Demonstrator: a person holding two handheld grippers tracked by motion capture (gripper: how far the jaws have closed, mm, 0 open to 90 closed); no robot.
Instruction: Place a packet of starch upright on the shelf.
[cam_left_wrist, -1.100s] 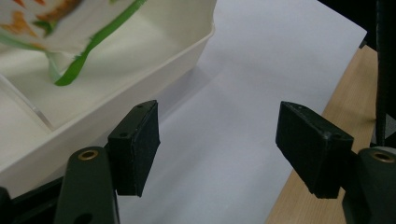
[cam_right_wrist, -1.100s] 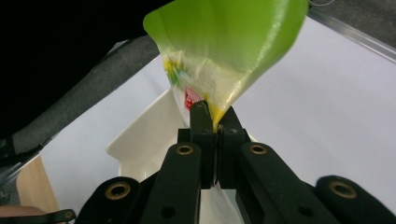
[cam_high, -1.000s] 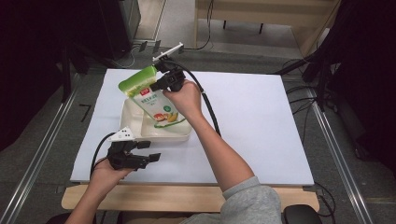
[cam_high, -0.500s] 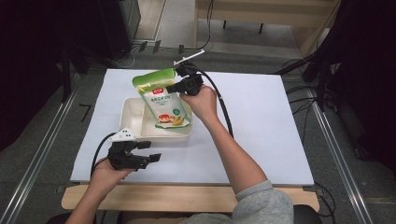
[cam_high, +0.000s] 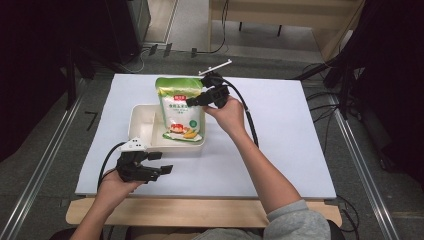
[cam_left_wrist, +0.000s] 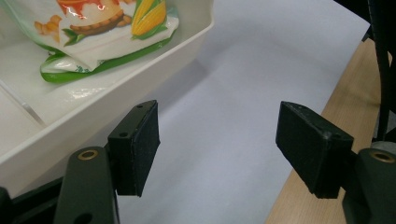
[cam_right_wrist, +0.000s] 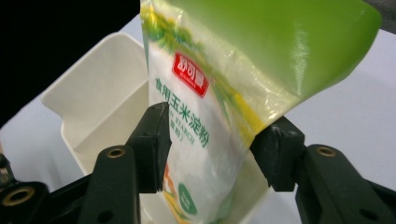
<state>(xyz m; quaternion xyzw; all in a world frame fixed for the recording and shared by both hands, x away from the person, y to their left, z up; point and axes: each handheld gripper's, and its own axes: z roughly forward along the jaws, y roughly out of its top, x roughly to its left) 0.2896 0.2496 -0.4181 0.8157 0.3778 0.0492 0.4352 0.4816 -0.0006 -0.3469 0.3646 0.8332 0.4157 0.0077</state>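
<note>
A green and white starch bag (cam_high: 179, 109) stands nearly upright with its bottom end in the right compartment of a white divided tray (cam_high: 142, 125). My right gripper (cam_high: 194, 101) is shut on the bag's right side near its upper half. In the right gripper view the two jaws pinch the bag (cam_right_wrist: 205, 93) from both sides, with the tray (cam_right_wrist: 93, 107) behind it. My left gripper (cam_high: 160, 162) lies open on the white sheet just in front of the tray. In the left gripper view its jaws (cam_left_wrist: 217, 154) stand wide apart with nothing between them, beside the tray wall (cam_left_wrist: 70, 126) and the bag's bottom (cam_left_wrist: 102, 32).
A white sheet (cam_high: 280, 130) covers the tabletop, with a bare wooden strip (cam_high: 200, 212) along the front edge. The tray's left compartment (cam_high: 142, 120) holds nothing. Cables trail off the table's right side and far edge.
The right gripper has swung the bag to the right and raised it from a tilt to nearly upright. The left gripper has not moved.
</note>
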